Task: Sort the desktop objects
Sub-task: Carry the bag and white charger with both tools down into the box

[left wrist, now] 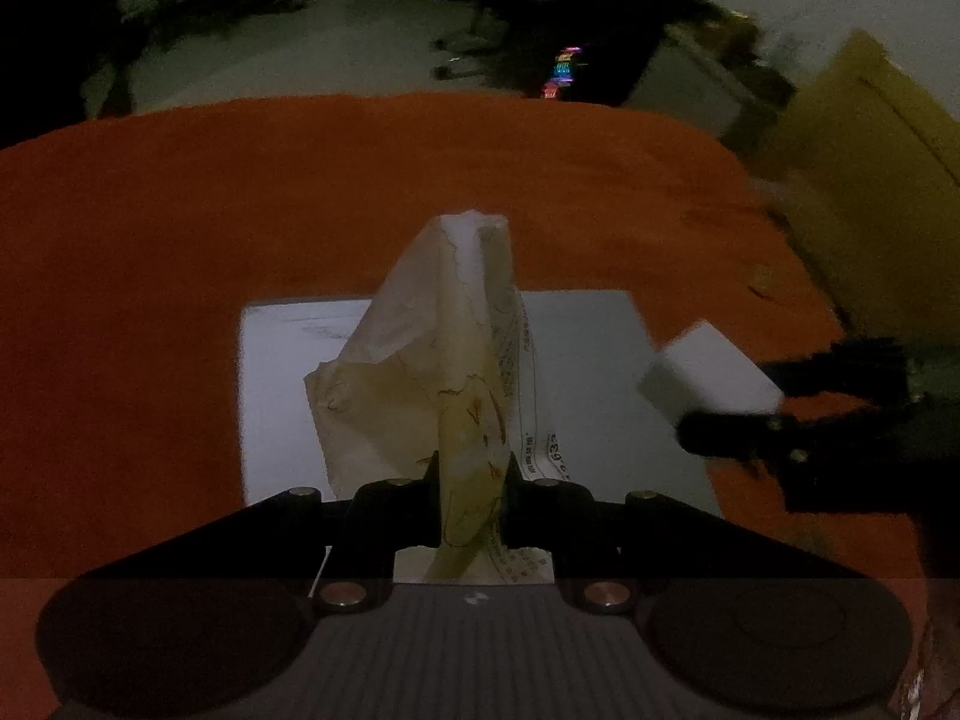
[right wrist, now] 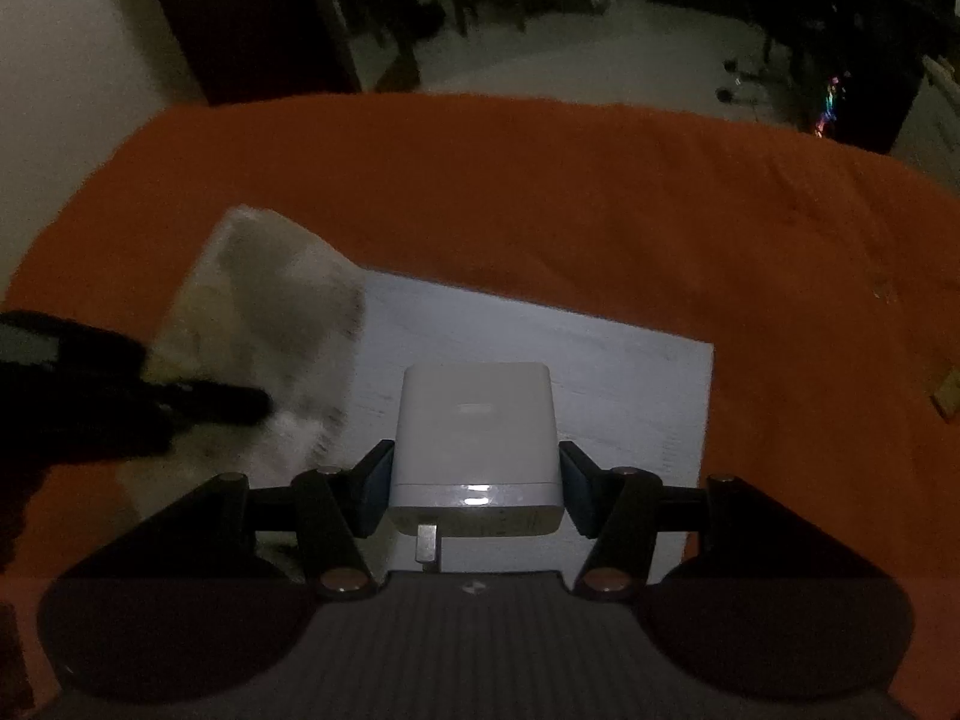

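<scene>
The left hand-held gripper [left wrist: 471, 474] is clamped tight on a crumpled cream paper wrapper with printed lines [left wrist: 420, 354], which stands up from the pinch, lifted above a white rectangular sheet [left wrist: 276, 396]. The right hand-held gripper [right wrist: 477, 480] stands partly open, its pads pressing both sides of a white square plastic charger block [right wrist: 477, 420], a metal prong showing beneath it. The sheet lies flat on the orange cloth-covered worktop [right wrist: 540, 198]. Dim room and pale floor beyond.
</scene>
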Tool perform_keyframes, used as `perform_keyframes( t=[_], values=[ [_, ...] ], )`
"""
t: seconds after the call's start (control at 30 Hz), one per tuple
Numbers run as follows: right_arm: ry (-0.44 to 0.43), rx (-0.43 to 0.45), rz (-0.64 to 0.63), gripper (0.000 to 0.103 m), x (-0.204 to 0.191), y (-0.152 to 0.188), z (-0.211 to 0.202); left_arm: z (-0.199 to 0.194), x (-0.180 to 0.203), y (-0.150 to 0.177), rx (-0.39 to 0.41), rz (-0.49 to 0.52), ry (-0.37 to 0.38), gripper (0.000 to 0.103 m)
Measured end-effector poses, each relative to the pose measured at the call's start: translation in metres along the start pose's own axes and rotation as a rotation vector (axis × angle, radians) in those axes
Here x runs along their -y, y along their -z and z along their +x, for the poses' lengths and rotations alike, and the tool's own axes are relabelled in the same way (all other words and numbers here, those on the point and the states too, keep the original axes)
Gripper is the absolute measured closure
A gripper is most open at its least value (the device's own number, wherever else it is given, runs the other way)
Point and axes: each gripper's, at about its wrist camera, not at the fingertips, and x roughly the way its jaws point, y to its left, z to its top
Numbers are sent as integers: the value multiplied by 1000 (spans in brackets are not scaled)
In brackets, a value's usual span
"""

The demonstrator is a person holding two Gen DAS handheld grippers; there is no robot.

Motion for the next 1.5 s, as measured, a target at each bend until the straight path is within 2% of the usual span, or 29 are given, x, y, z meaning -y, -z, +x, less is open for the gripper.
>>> perform_keyframes(
  t=[0.07,0.23,0.33,0.43,0.53,0.67,0.8,1.0,1.13,1.5],
  values=[
    [-10,5,-5,44,-5,10,-14,-7,11,8,25,28,-2,91],
    [-33,-15,-45,44,-19,35,-43,-31,24,27,43,13,80,91],
    [-51,-25,-68,44,-26,52,-50,-46,32,40,51,18,59,91],
    [-72,-56,-68,44,-31,70,-57,-56,31,54,20,-16,74,91],
    [-85,-91,-71,44,-40,88,-59,-65,31,71,2,0,48,91],
    [-92,-154,-75,44,-52,112,-47,-66,29,97,-57,5,17,91],
    [-70,-212,-162,44,-70,140,-28,-60,32,124,-118,51,-70,91],
    [-76,-332,-224,44,-90,174,1,-46,40,156,-199,115,-104,91],
    [-65,-390,-280,44,-99,194,19,-33,42,173,-265,121,-101,91],
    [-36,-425,-361,44,-109,223,41,-16,47,189,-313,141,-113,90]
  ],
)
